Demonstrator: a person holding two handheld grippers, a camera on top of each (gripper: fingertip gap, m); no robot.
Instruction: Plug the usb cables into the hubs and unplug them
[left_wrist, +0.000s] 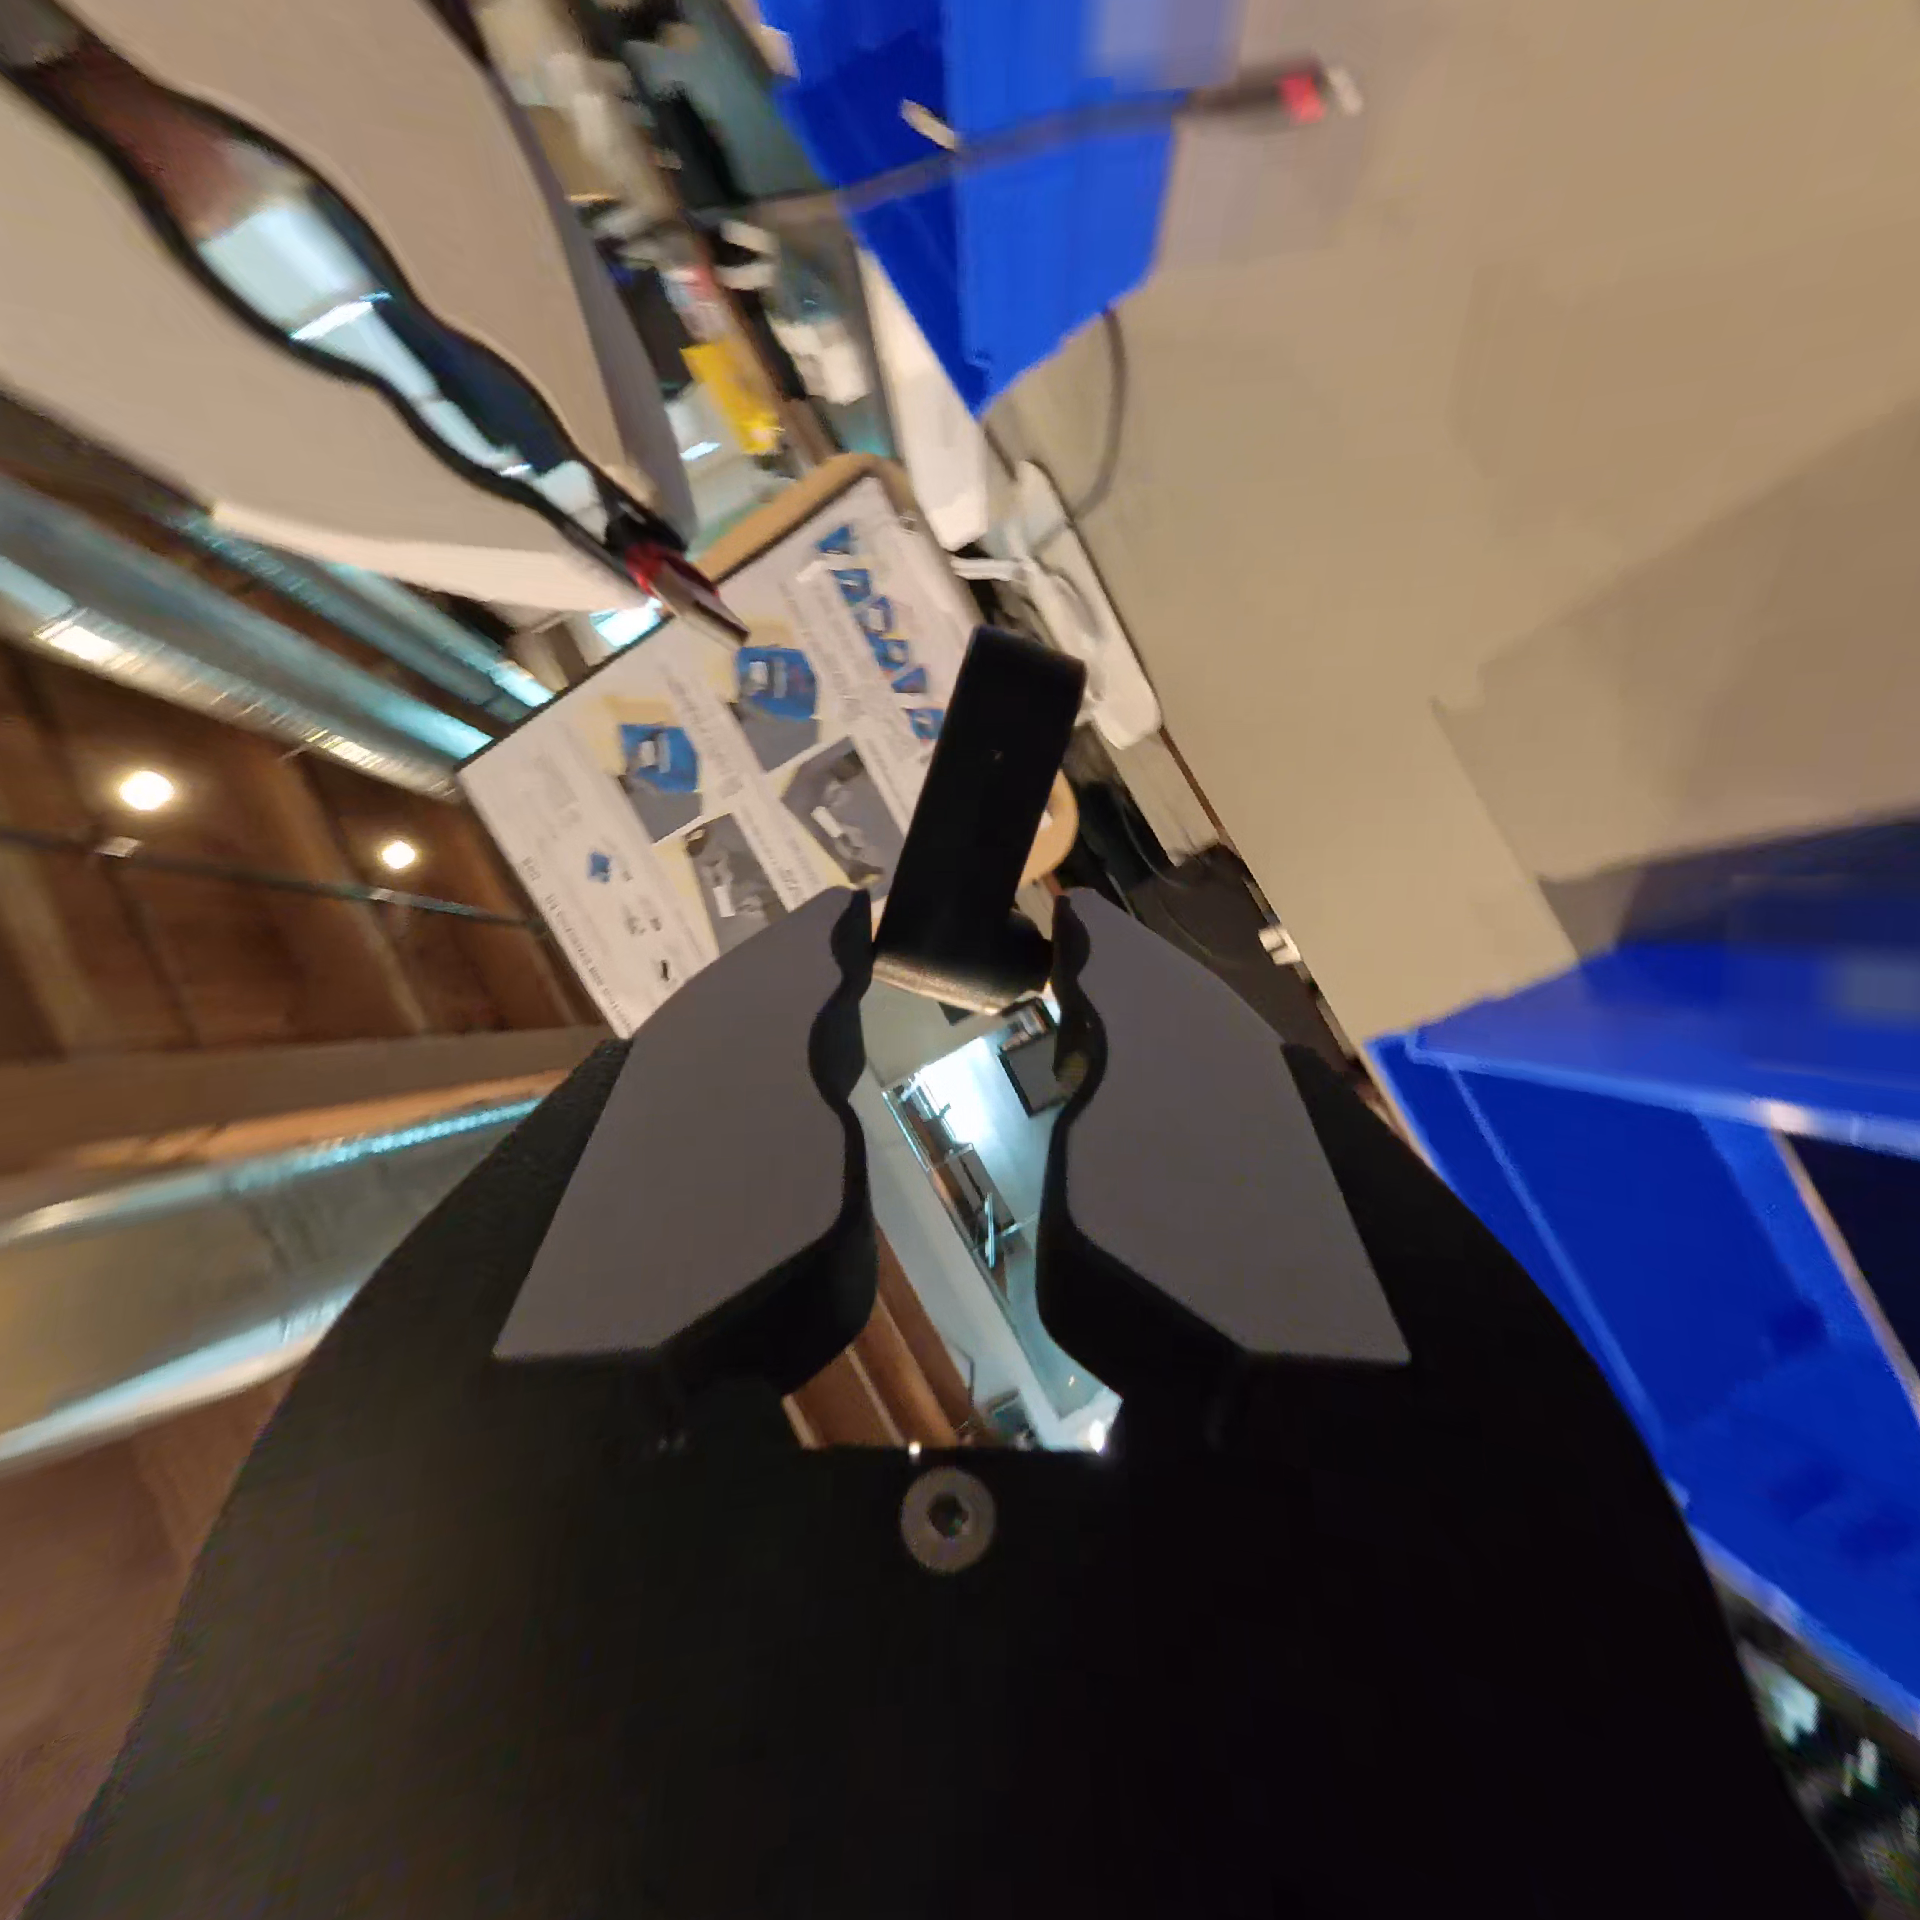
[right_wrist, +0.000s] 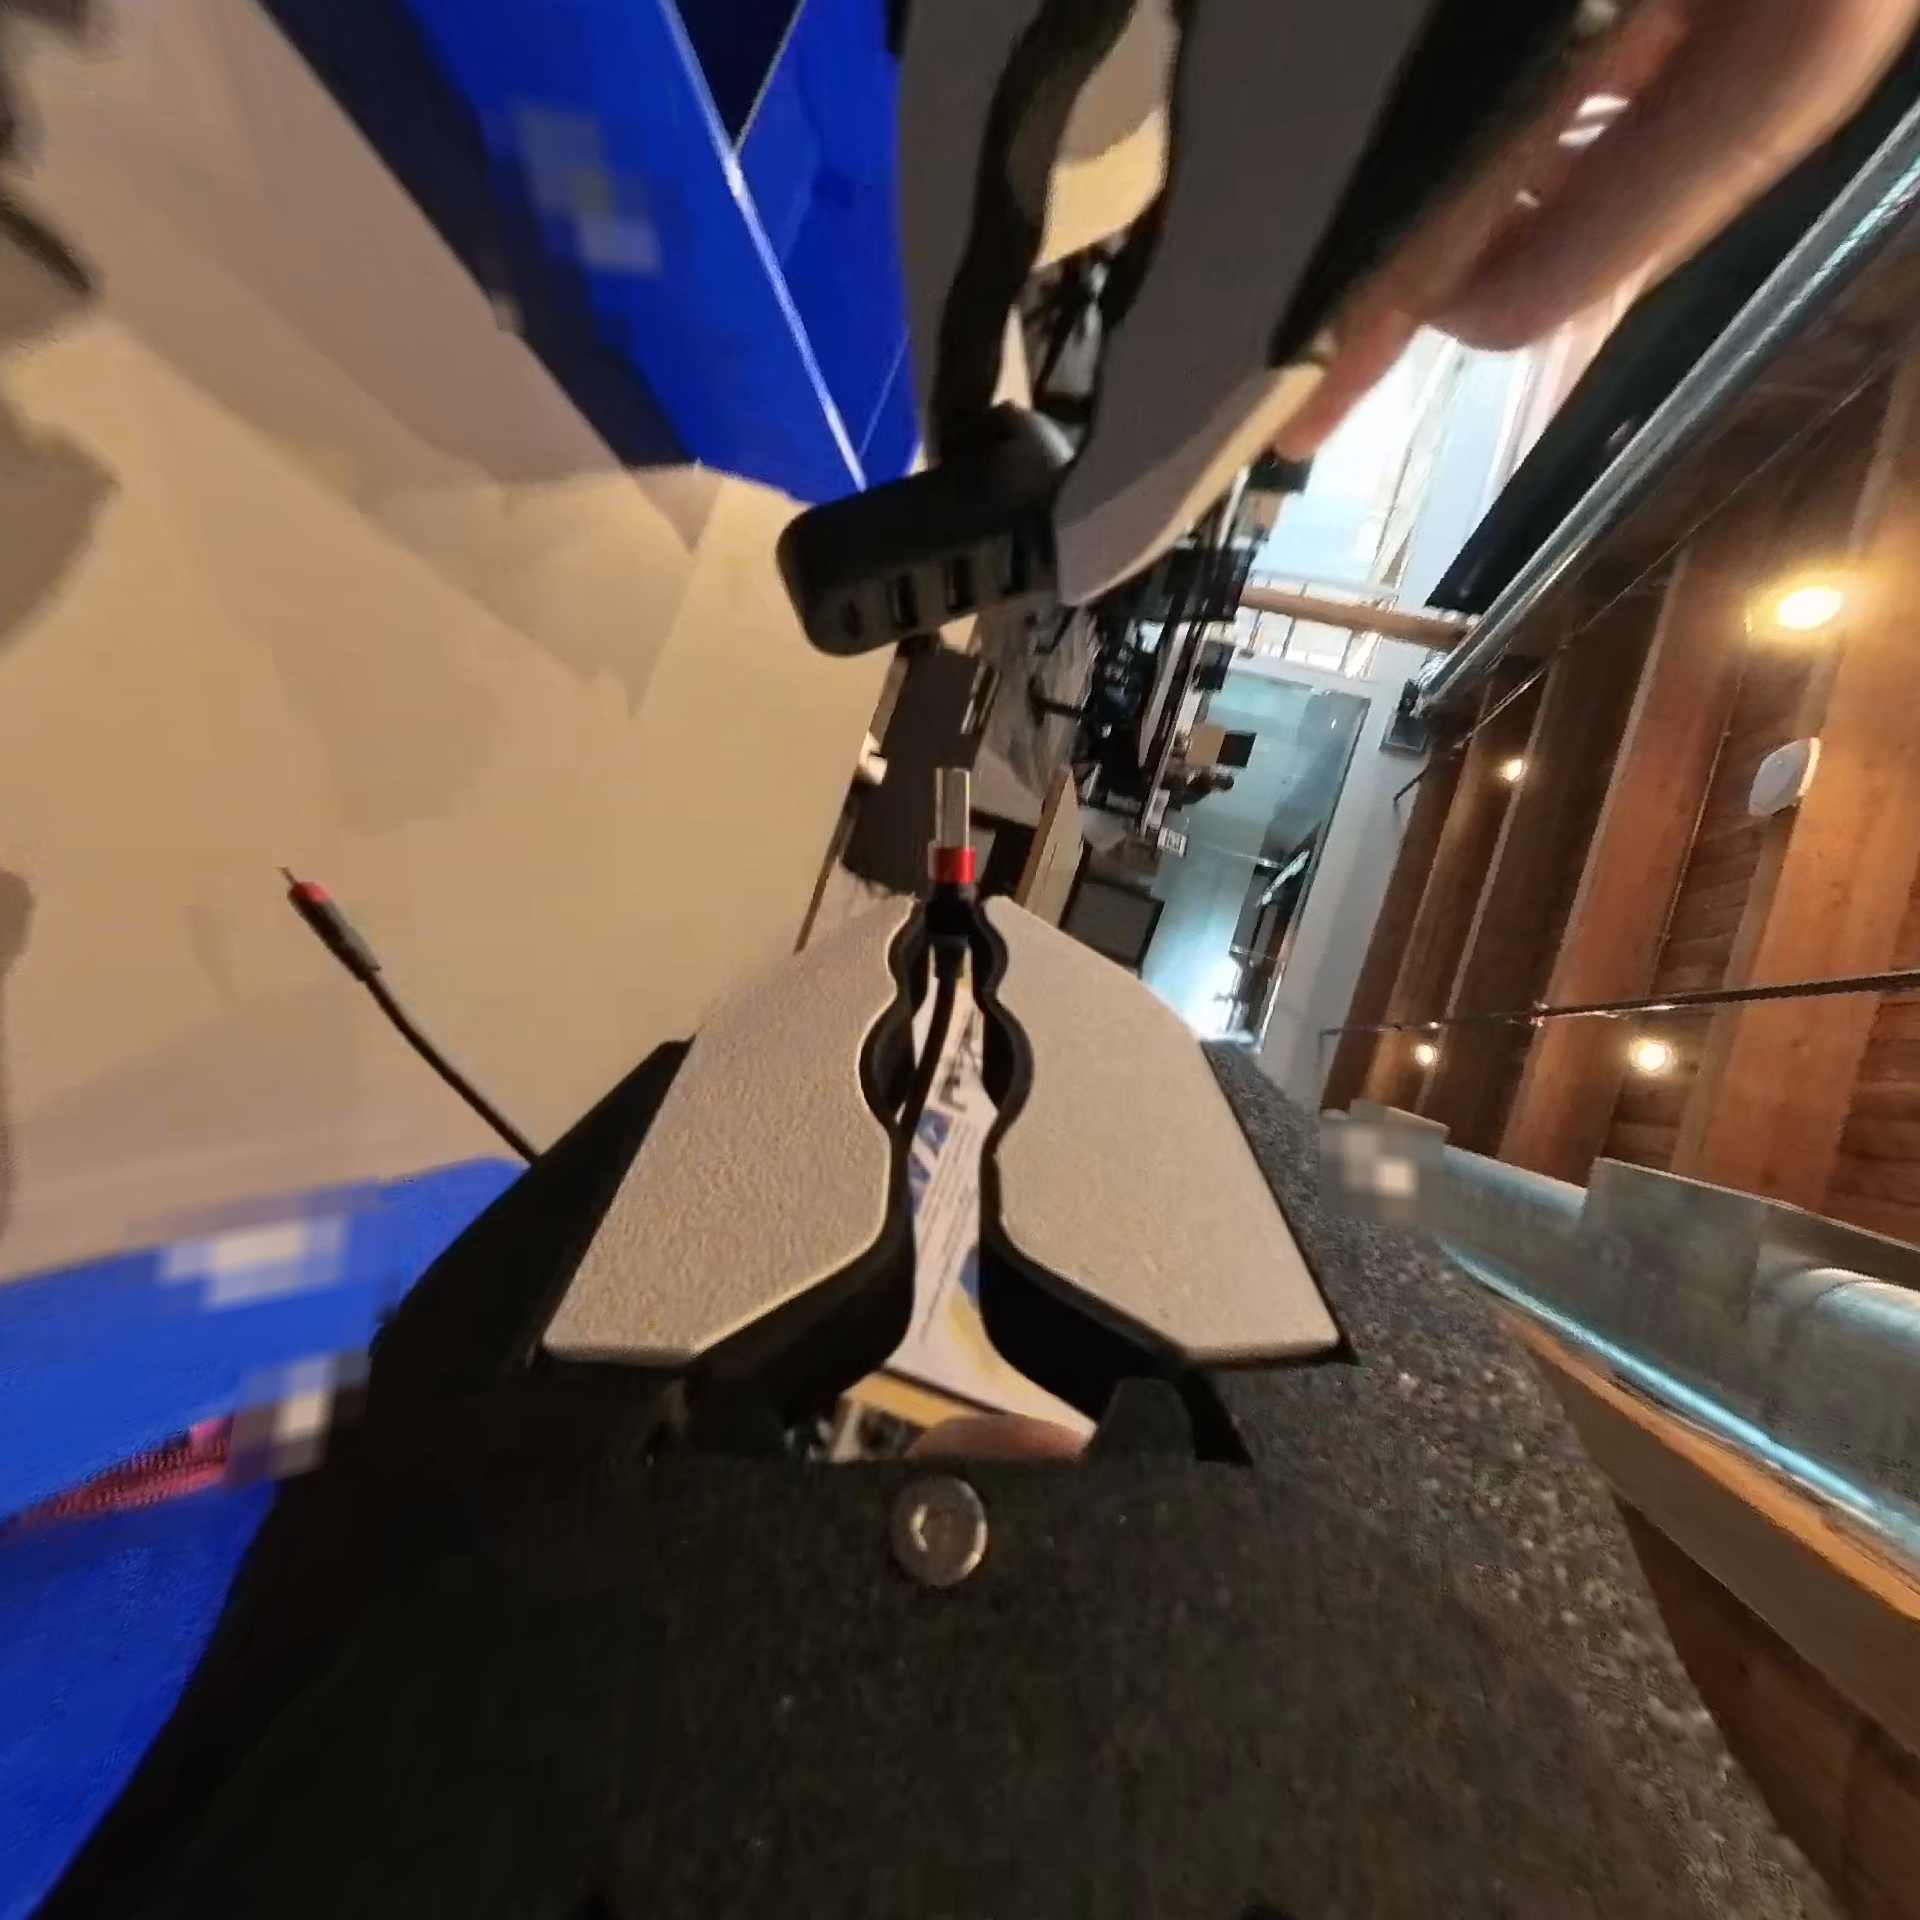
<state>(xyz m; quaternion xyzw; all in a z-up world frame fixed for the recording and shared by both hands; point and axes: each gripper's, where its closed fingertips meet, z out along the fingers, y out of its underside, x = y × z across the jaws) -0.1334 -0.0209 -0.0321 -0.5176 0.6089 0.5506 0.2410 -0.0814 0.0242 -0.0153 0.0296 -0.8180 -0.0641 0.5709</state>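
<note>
The left claw is gripping a black USB hub by one end, lifted above the beige worktop. The right claw is pinching a black USB cable just behind its red-collared plug, which is pointing toward the hub's ports, still apart from them. Blue bins are sitting on the worktop.

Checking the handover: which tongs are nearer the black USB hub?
Left. The left tongs are clamped on the USB hub. The right tongs hold a cable plug short of the hub's ports, a gap between them.
</note>
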